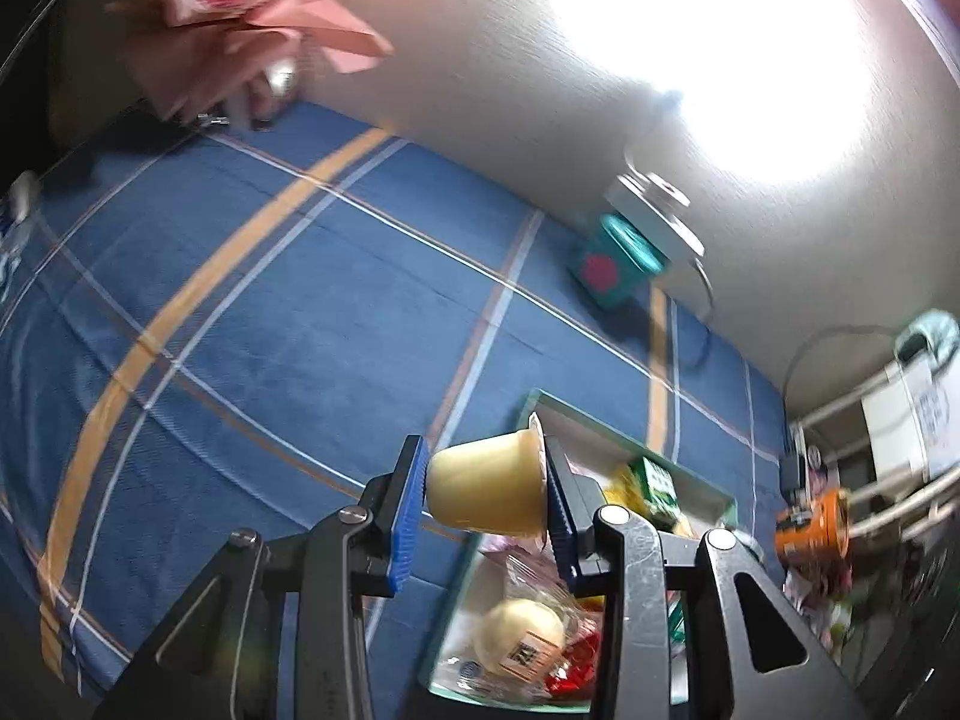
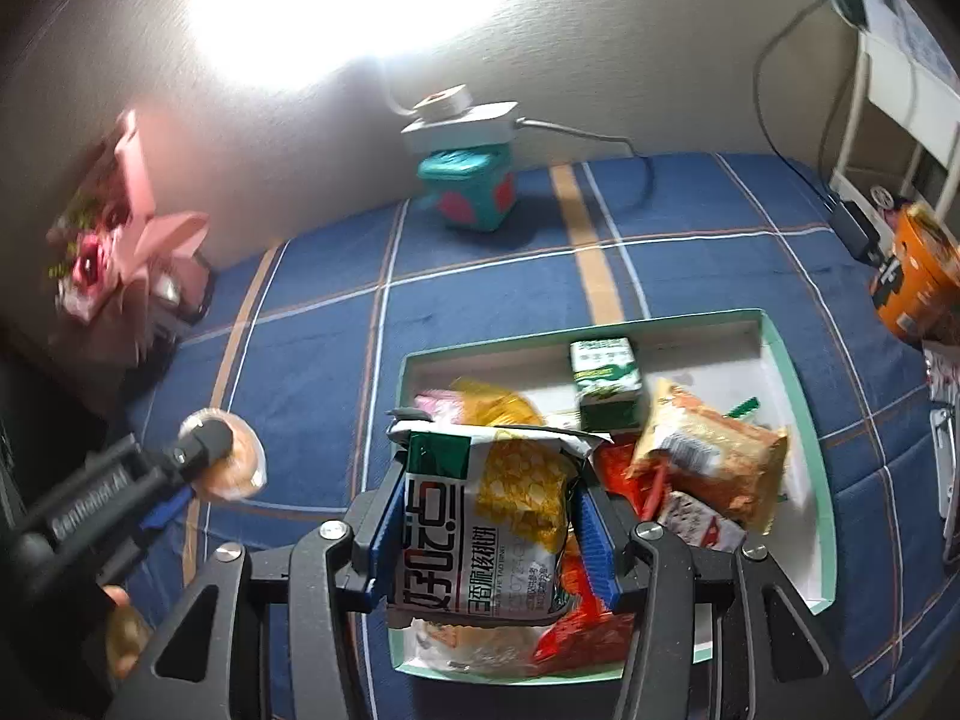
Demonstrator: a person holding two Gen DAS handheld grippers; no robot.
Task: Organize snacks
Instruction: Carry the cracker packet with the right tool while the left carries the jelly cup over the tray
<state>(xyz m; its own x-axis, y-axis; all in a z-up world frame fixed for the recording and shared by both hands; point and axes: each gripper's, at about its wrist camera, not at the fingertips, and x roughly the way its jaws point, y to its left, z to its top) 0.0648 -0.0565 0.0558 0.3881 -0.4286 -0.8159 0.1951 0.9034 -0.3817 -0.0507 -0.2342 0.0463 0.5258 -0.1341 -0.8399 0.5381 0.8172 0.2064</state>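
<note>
**Both grippers lifting snacks over the box**

Left gripper (image 1: 486, 504) is clamping a pale yellow pudding cup (image 1: 489, 483) sideways between its blue pads, 1 pad on the base, the other on the lidded rim. Cup is hanging above the near-left corner of the snack box (image 1: 723, 495), clear of the blue plaid cloth (image 1: 270, 312) covering the surface. In the right wrist view the same gripper (image 2: 225, 456) is showing at the left, with the cup (image 2: 237, 468) blurred at its tip, left of the box and apart from it.

Right gripper (image 2: 489, 519) is squeezing a white-and-yellow snack packet (image 2: 486, 516) with a green corner patch, pads pressing both sides, packet standing upright over the box's (image 2: 786, 348) front part.

Inside the box: a small green-and-white carton (image 2: 606, 381) standing near the back wall, an orange cracker bag (image 2: 711, 450) leaning at the right, a yellow wrapper (image 2: 495, 405) behind the held packet, red wrappers (image 2: 585, 630) at the front, a wrapped round bun (image 1: 525, 633) at the near end.

Outside the box: an orange noodle cup (image 2: 915, 282) at the right edge, a teal cube container (image 2: 468, 189) by the wall under a white power strip (image 2: 459, 120), a pink bouquet (image 2: 120, 228) far left.
</note>
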